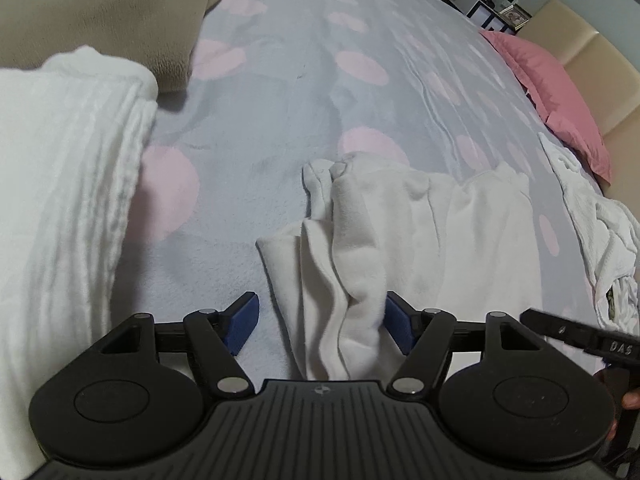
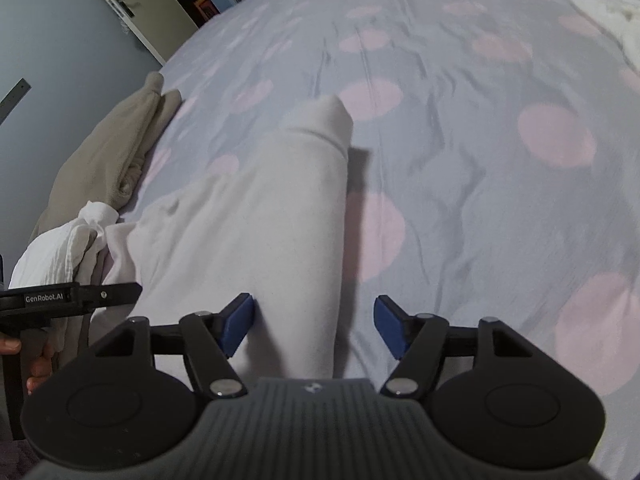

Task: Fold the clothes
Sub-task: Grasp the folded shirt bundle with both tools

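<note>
White garment (image 1: 400,232) lies crumpled on the bed (image 1: 280,80), on the grey sheet with pink spots. Left gripper (image 1: 320,322): jaws spread, a bunched fold of the garment between them, touching the right pad only, not pinched. Right gripper (image 2: 314,326): jaws spread over a rolled sleeve-like part (image 2: 304,184), its cloth beside the left pad

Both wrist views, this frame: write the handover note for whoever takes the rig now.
Left claw: open, bunched edge of the white fleece garment between its pads, not pinched.
Right claw: open, astride the garment's long sleeve, no grip.
Garment lies half spread on the grey, pink-dotted bedsheet. White ribbed cloth and beige fleece cloth lie beside it.
Done: fold not finished.
Left: grasp and fold the garment.
</note>
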`<state>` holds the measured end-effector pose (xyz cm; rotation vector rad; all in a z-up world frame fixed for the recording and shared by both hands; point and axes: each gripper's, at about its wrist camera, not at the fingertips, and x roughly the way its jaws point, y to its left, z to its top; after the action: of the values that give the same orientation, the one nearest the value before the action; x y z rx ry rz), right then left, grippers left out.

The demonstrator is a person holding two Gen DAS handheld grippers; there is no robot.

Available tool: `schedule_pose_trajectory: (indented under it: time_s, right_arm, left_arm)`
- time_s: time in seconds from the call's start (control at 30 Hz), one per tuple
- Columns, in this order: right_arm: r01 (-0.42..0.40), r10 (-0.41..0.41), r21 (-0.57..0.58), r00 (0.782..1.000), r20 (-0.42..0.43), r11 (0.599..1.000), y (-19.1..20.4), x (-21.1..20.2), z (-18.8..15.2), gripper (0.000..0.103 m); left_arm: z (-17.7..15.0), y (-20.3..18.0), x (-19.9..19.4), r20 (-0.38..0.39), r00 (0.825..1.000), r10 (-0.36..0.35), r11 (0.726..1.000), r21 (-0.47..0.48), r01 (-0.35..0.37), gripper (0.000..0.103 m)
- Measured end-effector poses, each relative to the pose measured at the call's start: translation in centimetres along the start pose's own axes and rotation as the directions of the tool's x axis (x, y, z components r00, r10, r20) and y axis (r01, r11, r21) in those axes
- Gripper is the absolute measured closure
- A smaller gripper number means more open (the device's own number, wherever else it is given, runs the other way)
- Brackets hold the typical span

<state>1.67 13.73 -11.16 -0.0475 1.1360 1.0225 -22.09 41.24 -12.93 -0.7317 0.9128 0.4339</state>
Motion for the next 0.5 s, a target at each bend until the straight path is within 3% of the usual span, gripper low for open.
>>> schedule_pose_trajectory:
  time_s: [0.33, 0.4, 0.5]
  right_arm:
    - [-0.037, 0.037, 0.016, 0.999, 0.003, 0.999, -0.4, 1.6, 0.2, 0.028]
    - [-0.040, 0.040, 0.014, 0.999, 0.015, 0.999, -0.2, 1.8, 0.3, 0.030]
    - [-0.063, 0.062, 0.027, 0.998, 0.034, 0.998, -0.4, 1.9, 0.6, 0.043]
  left_arm:
    - [0.4, -1.1, 1.3, 0.052, 0.999, -0.004, 0.998, 0.065, 0.001, 0.034]
    - [0.7, -1.4, 1.4, 0.063, 0.998, -0.008, 0.997, 0.082, 0.003, 0.038]
    - [1.1, -1.6, 1.7, 0.074, 0.997, -0.027, 0.996, 0.085, 0.021, 0.046]
